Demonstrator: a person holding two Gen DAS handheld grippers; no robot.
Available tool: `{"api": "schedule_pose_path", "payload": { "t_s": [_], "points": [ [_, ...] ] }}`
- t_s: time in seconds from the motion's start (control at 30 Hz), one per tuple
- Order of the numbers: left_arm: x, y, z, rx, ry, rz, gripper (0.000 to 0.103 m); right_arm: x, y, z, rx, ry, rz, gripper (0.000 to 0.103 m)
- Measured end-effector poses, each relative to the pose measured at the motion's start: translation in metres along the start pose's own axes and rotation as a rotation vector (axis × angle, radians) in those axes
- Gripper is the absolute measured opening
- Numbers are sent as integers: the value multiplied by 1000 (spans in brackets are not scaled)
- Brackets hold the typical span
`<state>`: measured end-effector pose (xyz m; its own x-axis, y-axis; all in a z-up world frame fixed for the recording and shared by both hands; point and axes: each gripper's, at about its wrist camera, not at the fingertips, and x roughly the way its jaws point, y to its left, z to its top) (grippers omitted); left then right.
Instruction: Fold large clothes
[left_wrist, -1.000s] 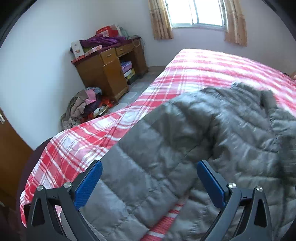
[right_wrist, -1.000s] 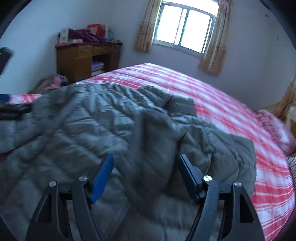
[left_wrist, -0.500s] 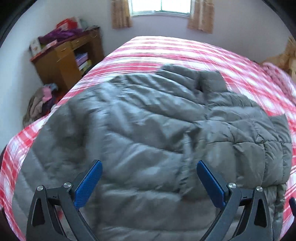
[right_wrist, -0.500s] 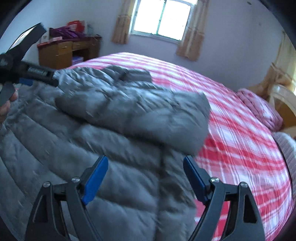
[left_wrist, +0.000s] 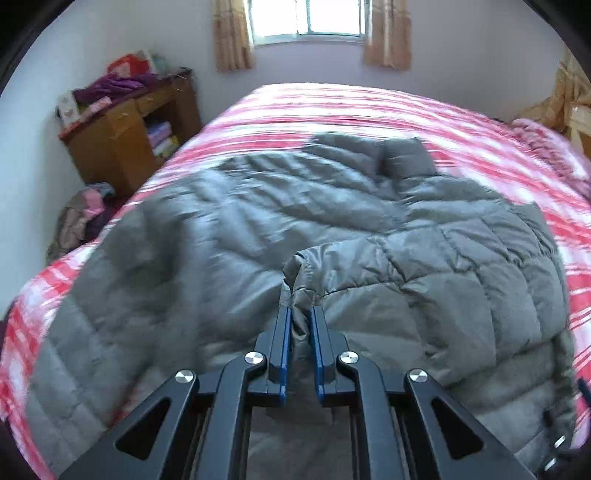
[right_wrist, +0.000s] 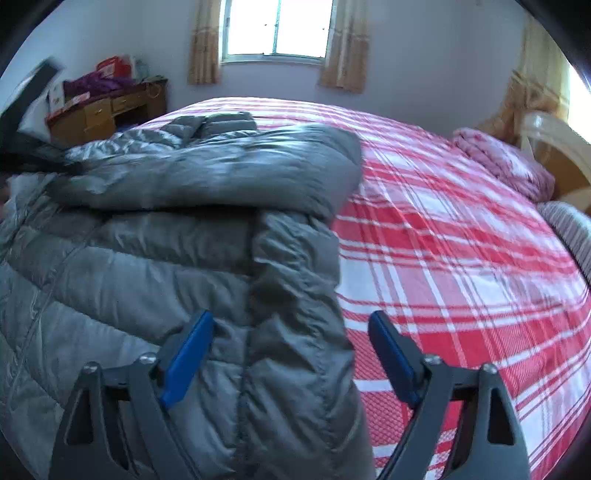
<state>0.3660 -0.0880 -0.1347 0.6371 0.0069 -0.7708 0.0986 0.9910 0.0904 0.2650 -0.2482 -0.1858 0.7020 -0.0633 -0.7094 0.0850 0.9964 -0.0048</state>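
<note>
A fold of the jacket (left_wrist: 369, 236) is pinched by the left gripper (left_wrist: 300, 317). The right gripper (right_wrist: 291, 332) is being opened wide over the jacket's edge, nothing gripped.

Daylight pours through the window (left_wrist: 309, 17) between tan curtains (left_wrist: 232, 35) in the pale wall. A wooden desk (left_wrist: 127, 127) heaped with clutter stands on the left, clothes piled (left_wrist: 83, 218) beside it. A red plaid bed (right_wrist: 461, 254) fills the room.
</note>
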Motion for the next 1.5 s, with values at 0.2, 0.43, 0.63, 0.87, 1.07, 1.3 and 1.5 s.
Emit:
{"api": "schedule_pose_path", "payload": {
  "t_s": [0.2,0.43,0.63,0.87,1.07,1.3,1.5],
  "points": [
    [12,10,-20,12,36,119,43,7,-4,-1,19,25,6,90],
    [-35,19,3,-50,-215,262,86,-35,-34,32,83,-67,42,72],
    [-4,-10,17,-41,-174,173,86,-4,-33,103,99,-119,31,72],
    [68,-20,-4,-31,-37,213,86,87,2,126,24,-17,70,72],
    [77,-18,-6,-45,-12,207,93,122,14,102,-27,78,74,72],
    [82,-16,-4,-49,-4,238,98,126,8,98,-4,92,85,73],
    [84,-14,-4,-64,-1,220,98,128,11,100,-16,96,61,73]
  ]
}}
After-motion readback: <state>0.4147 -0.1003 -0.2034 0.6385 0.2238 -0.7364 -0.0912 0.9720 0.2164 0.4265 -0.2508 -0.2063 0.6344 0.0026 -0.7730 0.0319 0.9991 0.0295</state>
